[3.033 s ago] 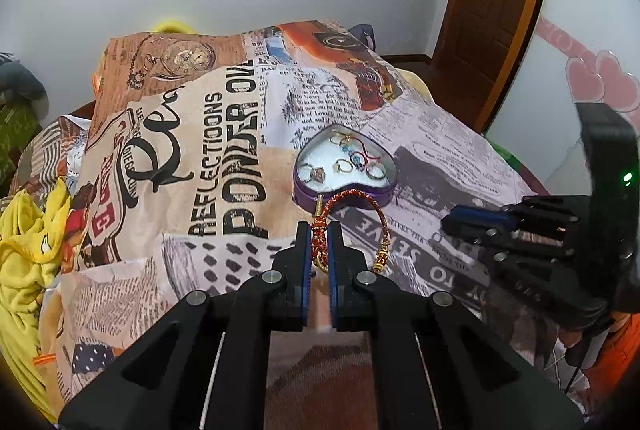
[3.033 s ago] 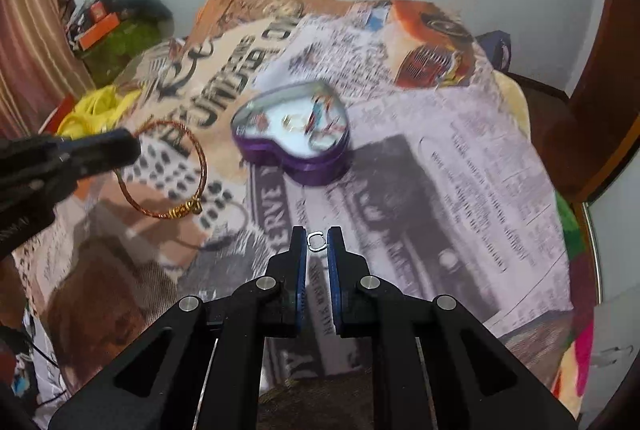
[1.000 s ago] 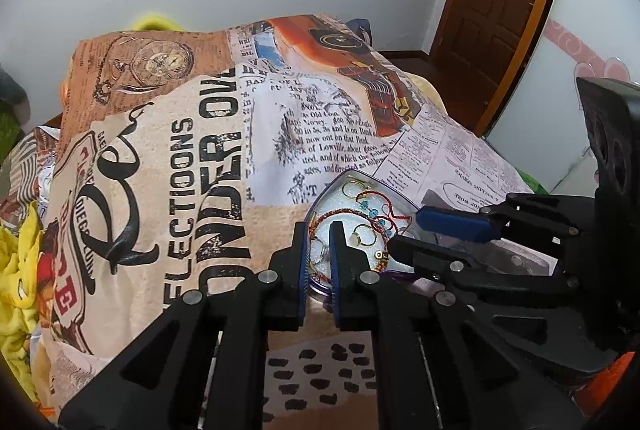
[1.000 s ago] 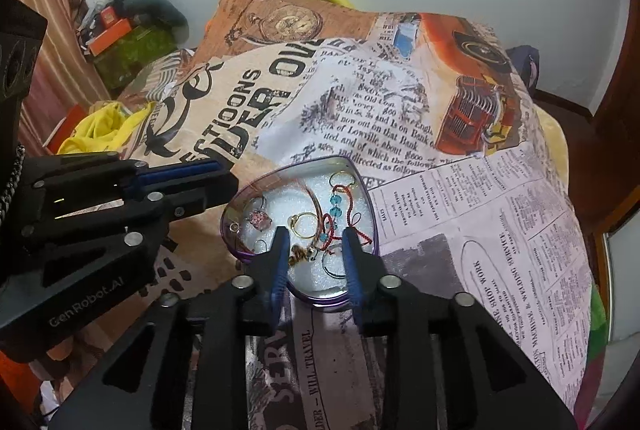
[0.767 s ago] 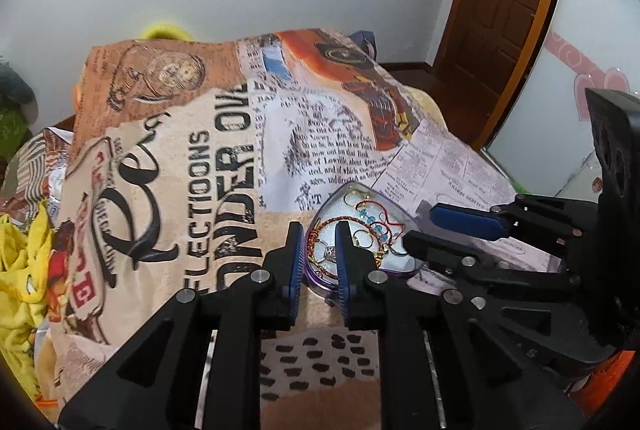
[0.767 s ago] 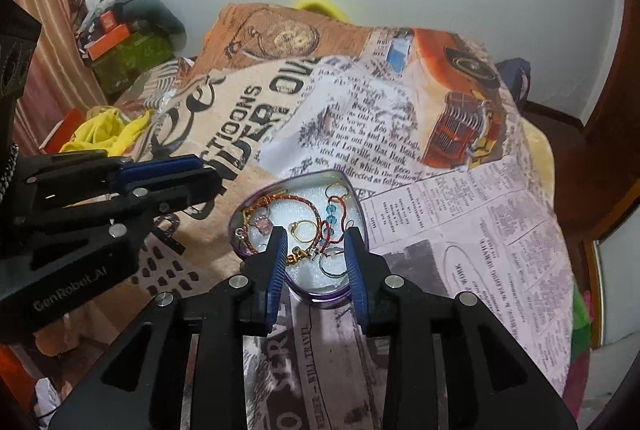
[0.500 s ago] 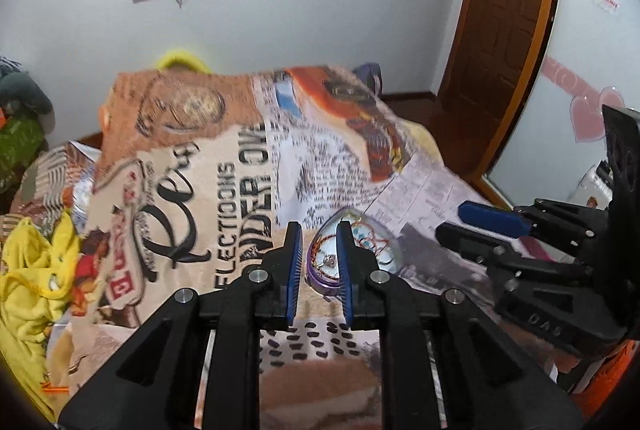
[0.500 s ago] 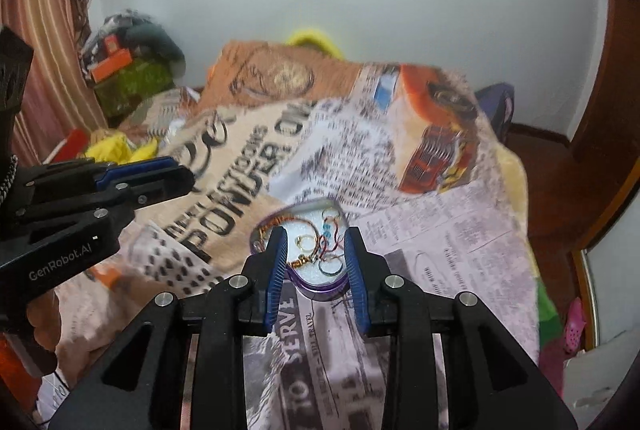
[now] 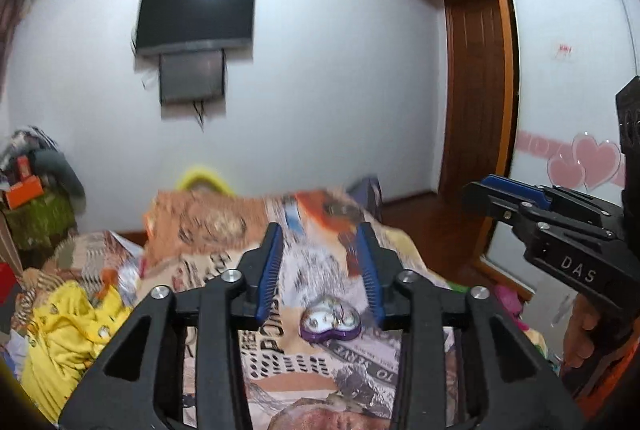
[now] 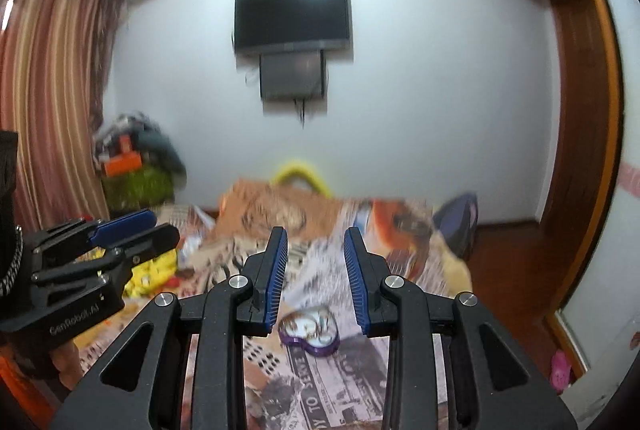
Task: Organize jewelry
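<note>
A purple heart-shaped jewelry box (image 9: 330, 323) lies open on the printed bedspread (image 9: 224, 230), holding several rings and bracelets. It also shows in the right wrist view (image 10: 309, 334). My left gripper (image 9: 320, 234) is open and empty, raised high and well back from the box. My right gripper (image 10: 315, 238) is open and empty, also raised above the bed. Each gripper sees the other: the right one (image 9: 486, 187) at the right of the left wrist view, the left one (image 10: 154, 226) at the left of the right wrist view.
A TV (image 10: 292, 17) hangs on the far wall. Yellow cloth (image 9: 68, 334) lies at the bed's left side beside piled clutter (image 10: 136, 165). A striped curtain (image 10: 48, 89) is at the left, a wooden door (image 9: 476, 89) and wardrobe with heart stickers (image 9: 584, 161) at the right.
Both grippers let go of their jewelry into the heart box, opened wide, and pulled up and back from the bed. The views are now tilted up toward the wall.
</note>
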Tool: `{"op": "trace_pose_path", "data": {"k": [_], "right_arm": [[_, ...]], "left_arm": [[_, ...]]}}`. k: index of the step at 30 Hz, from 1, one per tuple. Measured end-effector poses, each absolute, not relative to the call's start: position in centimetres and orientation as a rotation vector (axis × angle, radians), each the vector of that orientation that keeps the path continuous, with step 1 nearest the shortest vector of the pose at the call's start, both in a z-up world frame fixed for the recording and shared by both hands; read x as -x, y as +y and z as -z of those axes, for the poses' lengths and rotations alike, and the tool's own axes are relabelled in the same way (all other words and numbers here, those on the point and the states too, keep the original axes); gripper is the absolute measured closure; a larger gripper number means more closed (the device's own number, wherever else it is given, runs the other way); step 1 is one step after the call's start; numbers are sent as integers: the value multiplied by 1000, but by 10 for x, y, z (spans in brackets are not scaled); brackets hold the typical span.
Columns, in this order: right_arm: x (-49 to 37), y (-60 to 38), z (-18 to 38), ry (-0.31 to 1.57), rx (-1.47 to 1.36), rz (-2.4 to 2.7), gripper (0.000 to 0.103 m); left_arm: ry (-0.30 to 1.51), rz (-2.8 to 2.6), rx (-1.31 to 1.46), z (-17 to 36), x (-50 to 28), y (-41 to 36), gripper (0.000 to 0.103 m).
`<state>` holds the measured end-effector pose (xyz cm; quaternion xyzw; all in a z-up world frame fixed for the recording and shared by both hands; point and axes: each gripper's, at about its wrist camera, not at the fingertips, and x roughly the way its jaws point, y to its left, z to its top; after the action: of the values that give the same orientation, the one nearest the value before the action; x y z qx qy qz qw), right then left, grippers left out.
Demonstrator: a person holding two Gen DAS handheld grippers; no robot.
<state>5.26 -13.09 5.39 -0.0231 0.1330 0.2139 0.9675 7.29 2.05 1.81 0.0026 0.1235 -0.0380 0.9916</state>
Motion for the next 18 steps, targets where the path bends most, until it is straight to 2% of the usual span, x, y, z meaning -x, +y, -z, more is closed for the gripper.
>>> {"op": "trace_pose_path", "data": {"k": [2,4,6,7,10,12,14,15,18], "right_arm": [[-39,-132,-59,222,42,-423,75],[-23,-135,-65,162,28,-404,67],[-13,-137,-67,121,15,-386,53],[-8,-138,-69,106,11,-379,50],[0,-136,-68,80,7,-356,30],[1,-134,-66,65,4,-326,13],[4,-134,-65,53,5,-300,4],[5,-133,-65,49,6,-286,0],[10,-132,-65,44,2,-269,0]], "left_arm": [[206,60,-5,-23,-58,19,56],[179,67,22,-27,-45,20,51],[168,62,37,-28,-37,21,46],[160,48,36,-28,-35,21,40],[135,-3,27,-28,-27,21,20],[121,-24,28,-28,-23,23,13],[115,-37,34,-28,-20,24,4],[108,-43,41,-29,-18,27,3],[98,-62,42,-28,-12,27,2]]}}
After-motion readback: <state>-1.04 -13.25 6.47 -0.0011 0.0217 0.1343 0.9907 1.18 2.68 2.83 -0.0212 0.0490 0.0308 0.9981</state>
